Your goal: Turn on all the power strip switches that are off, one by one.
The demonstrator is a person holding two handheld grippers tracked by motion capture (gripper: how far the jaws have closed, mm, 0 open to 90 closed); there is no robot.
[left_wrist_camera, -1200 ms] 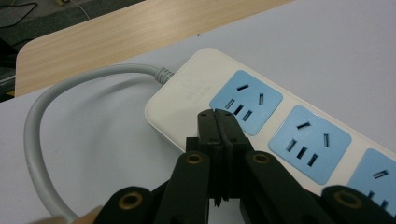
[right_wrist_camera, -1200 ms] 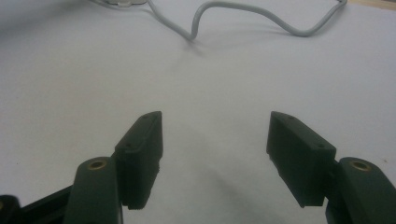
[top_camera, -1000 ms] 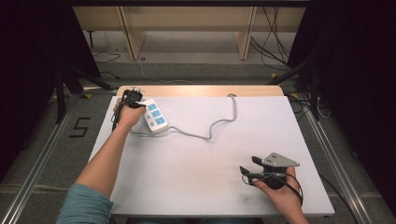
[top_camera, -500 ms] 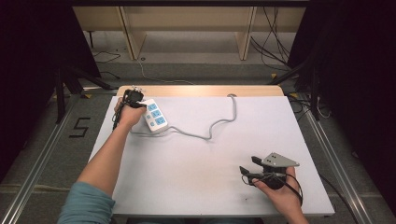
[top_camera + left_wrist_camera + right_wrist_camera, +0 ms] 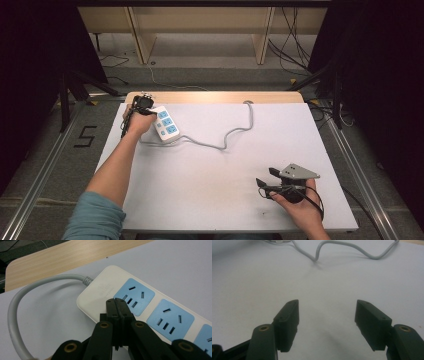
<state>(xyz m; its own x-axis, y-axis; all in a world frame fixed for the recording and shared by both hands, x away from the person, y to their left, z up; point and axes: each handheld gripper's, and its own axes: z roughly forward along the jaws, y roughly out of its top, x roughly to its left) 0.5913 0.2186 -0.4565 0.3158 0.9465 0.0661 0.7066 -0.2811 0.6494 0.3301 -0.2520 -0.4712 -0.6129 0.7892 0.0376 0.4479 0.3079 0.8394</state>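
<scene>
We are resting the closed, empty left gripper (image 5: 117,305) on the strip (image 5: 140,307), lying by the table's (image 5: 200,200) far left corner; our right gripper (image 5: 327,317), near edge, is gaping empty. Strip seems rigid, light, slippery; best pinched across its sides

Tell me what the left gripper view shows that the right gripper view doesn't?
Left gripper view: the white power strip close up with its blue sockets, a wooden table edge, and the left tool shut, its tips over the strip.
Right gripper view: the right tool wide open over bare surface, holding nothing.
Both: the white tabletop and the strip's grey cable.
</scene>
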